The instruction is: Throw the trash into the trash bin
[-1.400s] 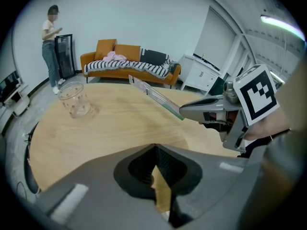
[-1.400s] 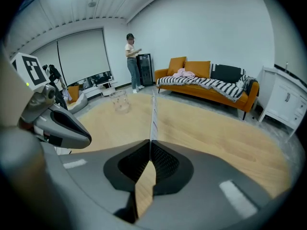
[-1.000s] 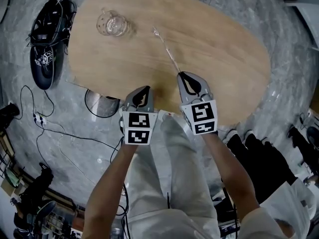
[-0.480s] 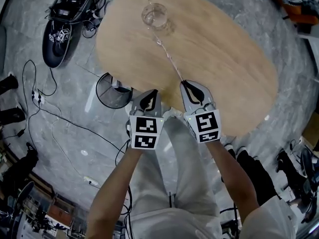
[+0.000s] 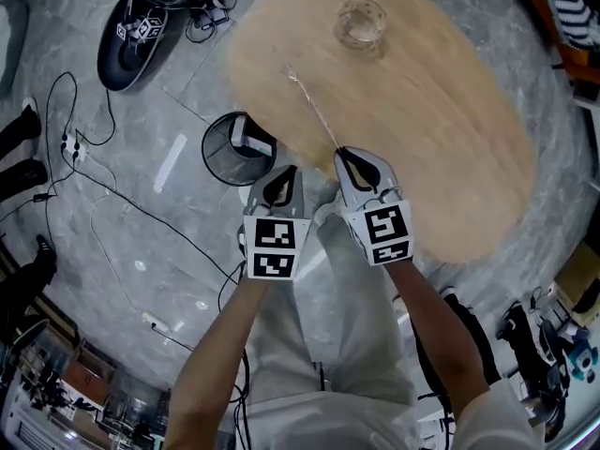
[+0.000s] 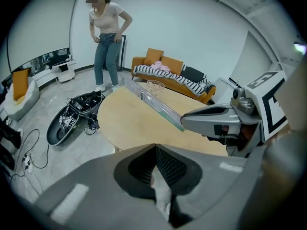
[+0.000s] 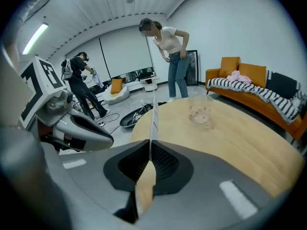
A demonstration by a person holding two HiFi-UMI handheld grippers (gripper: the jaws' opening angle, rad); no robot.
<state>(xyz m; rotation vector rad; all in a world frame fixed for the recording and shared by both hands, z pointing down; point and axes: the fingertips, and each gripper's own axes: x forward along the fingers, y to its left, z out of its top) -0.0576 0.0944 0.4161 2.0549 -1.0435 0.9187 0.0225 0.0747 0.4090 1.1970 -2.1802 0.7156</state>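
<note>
Left gripper (image 5: 281, 184): jaws pressed together with nothing between them; only pale trouser cloth shows through the gap behind the tips.
Right gripper (image 5: 349, 157): clamped on the near end of a long, thin, clear plastic strip (image 5: 314, 111).
Trash: the strip is held in the air and sticks out ahead of the jaws, over the near-left part of the oval light-wood table (image 5: 431, 129). It is not over the bin.
Trash bin: a round black wire-mesh bin (image 5: 217, 162) stands on the grey marble floor (image 5: 141, 214), just beside the table's edge and ahead-left of the left gripper.
Further off: a clear glass cup (image 5: 361, 20) stands on the table's far part.
Done: the strip appears lifted clear of the table and firmly gripped.
Left: swing it leftward over the bin's mouth and let go.
Hard to make out: the bin appears in neither gripper view, and the white thing lying inside it cannot be identified. The strip's far tip is faint against the wood.
</note>
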